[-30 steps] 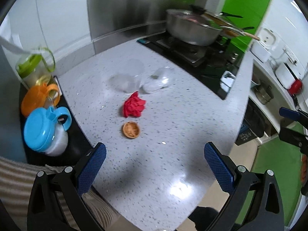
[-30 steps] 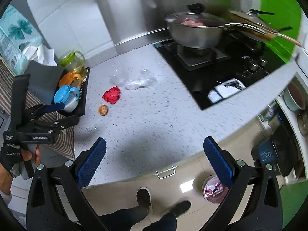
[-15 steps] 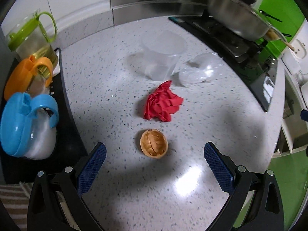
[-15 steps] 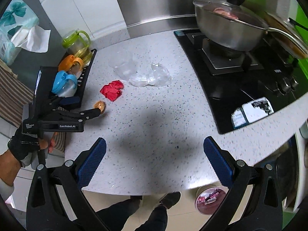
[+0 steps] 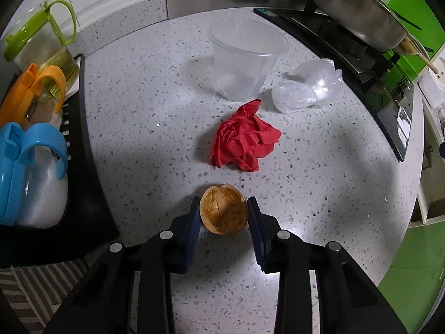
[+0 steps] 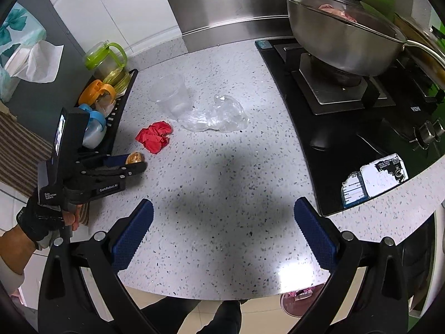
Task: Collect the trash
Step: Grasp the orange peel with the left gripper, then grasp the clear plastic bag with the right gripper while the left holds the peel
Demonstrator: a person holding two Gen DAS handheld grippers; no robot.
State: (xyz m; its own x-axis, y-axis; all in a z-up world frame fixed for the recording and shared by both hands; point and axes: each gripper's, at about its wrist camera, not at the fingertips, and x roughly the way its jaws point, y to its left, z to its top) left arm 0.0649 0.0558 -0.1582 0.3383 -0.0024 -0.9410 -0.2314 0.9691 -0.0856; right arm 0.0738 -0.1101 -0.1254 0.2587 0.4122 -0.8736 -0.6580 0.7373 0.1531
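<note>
A brown nut shell (image 5: 224,213) lies on the speckled counter between the pads of my left gripper (image 5: 224,208), which is closed on it; the shell also shows in the right wrist view (image 6: 134,157). Beyond it lie a crumpled red paper (image 5: 244,144), a clear plastic cup (image 5: 246,61) and a crumpled clear plastic bag (image 5: 308,85). My right gripper (image 6: 222,231) is open and empty above the counter's front part, well right of the left gripper (image 6: 139,164).
A black rack (image 5: 83,167) at the left holds blue (image 5: 30,172), orange and green-lidded jugs. A steel pan (image 6: 342,36) sits on the black hob (image 6: 361,128) at the right. A bin (image 6: 300,302) stands on the floor below the counter's edge.
My left gripper has moved forward and down to the nut shell and closed its pads on it. My right gripper has moved in over the counter, still open.
</note>
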